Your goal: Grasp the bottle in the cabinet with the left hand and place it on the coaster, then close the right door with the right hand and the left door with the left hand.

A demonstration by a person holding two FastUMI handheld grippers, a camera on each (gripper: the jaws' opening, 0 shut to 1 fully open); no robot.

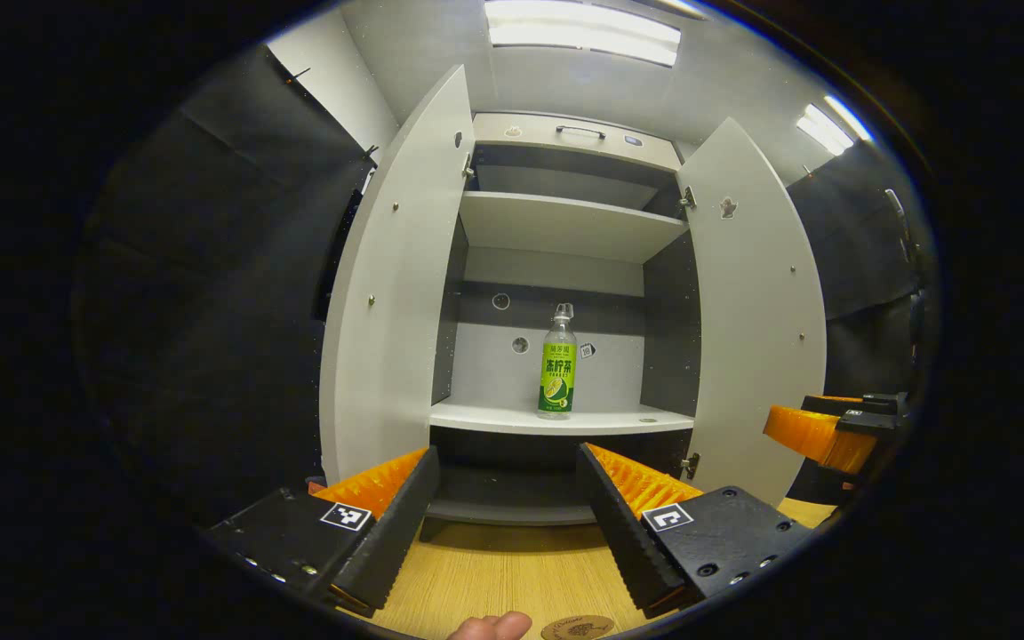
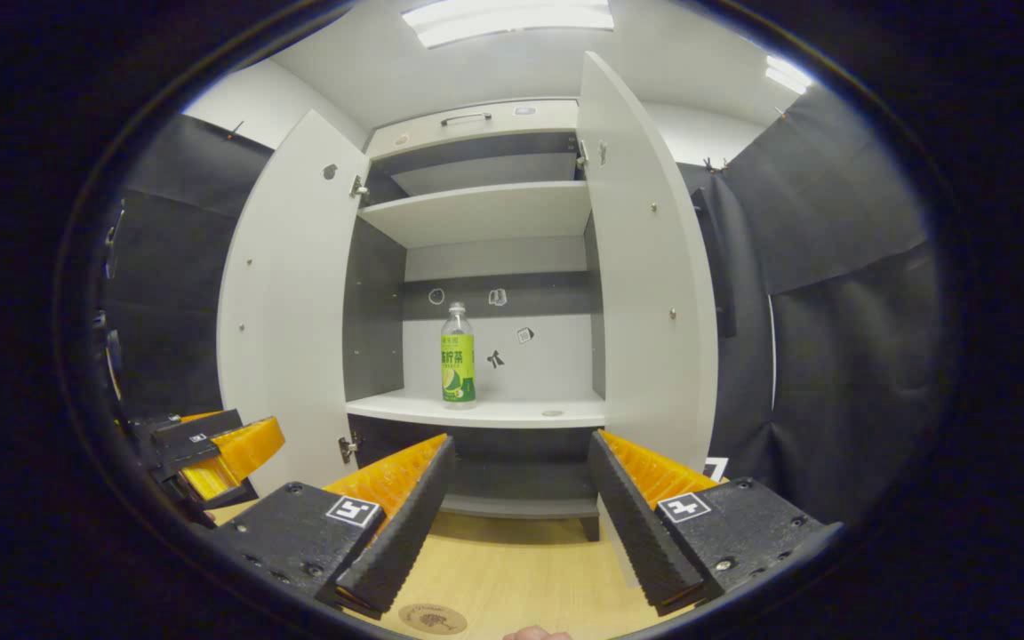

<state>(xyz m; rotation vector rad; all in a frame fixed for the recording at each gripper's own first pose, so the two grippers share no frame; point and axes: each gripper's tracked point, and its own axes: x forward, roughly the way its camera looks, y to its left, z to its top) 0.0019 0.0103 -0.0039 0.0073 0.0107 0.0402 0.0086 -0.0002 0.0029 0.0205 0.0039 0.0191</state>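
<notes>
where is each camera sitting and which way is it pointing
Left gripper view: rides the left gripper, jaws open, facing the open cabinet head-on; a fingertip shows at the bottom, the right gripper at the right edge.
Right gripper view: rides the right gripper, jaws open, facing the cabinet from slightly right; the left gripper shows at left.
Shared: the bottle upright on the shelf, both doors open, the coaster on the wooden table.

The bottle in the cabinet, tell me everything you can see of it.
The bottle is clear plastic by the look of it, with a pale cap and a bright green label around its body. It stands upright on the cabinet's lower white shelf, its base on the board, apart from the walls. Both doors stand open. No gripper touches it.
</notes>
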